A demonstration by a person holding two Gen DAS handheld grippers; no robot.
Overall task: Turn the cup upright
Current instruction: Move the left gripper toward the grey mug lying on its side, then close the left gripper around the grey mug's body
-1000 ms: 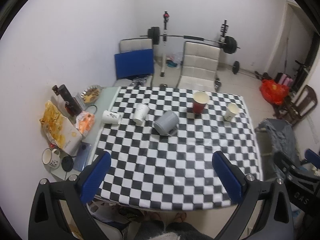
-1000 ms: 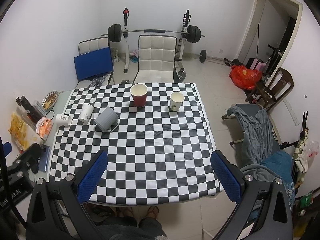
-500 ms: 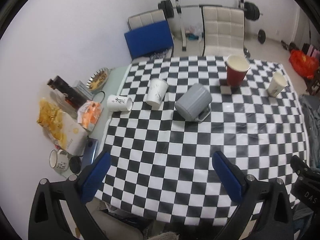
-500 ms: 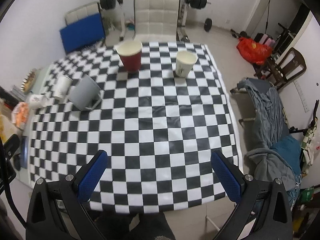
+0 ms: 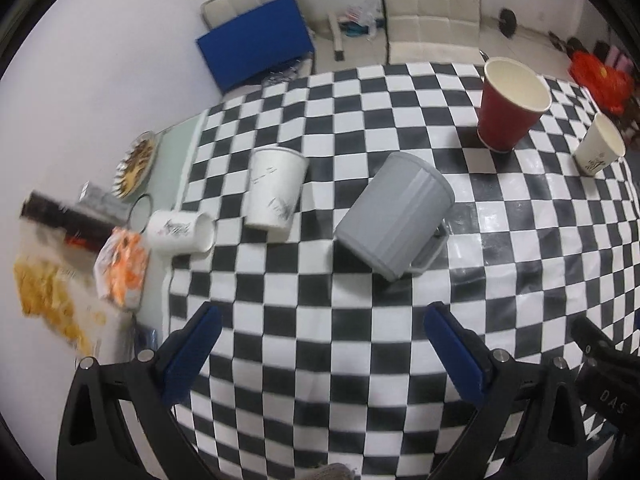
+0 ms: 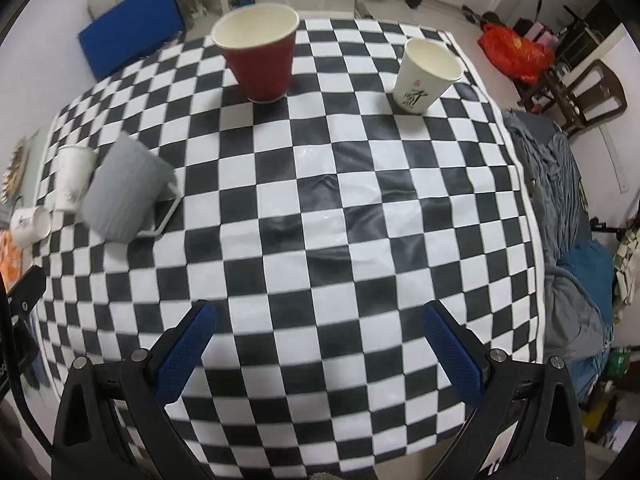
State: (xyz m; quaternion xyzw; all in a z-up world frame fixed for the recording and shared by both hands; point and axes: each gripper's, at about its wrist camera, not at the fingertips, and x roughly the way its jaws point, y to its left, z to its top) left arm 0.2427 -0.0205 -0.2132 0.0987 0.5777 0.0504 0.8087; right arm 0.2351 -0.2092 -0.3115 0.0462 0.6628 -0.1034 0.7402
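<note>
A grey handled cup (image 5: pixel 394 216) stands upside down on the checkered table, its handle toward me; it also shows in the right wrist view (image 6: pixel 126 192). A white paper cup (image 5: pixel 274 192) stands upside down to its left, and a small white cup (image 5: pixel 180 232) lies on its side at the cloth's left edge. A red cup (image 5: pixel 510 102) and a white cup (image 5: pixel 598 144) stand upright at the far right. My left gripper (image 5: pixel 322 340) is open and empty, above the table just short of the grey cup. My right gripper (image 6: pixel 320 340) is open and empty over the table's near middle.
Snack bags (image 5: pixel 120 272), a plate (image 5: pixel 136 162) and a dark bottle (image 5: pixel 68 218) crowd the bare table strip left of the cloth. Chairs (image 5: pixel 432 8) and a barbell rack stand beyond the far edge. A cloth-covered chair (image 6: pixel 560 208) stands to the right.
Both grippers have moved forward and down toward the table; the cups look larger and nearer. Both stay open. No cup has moved.
</note>
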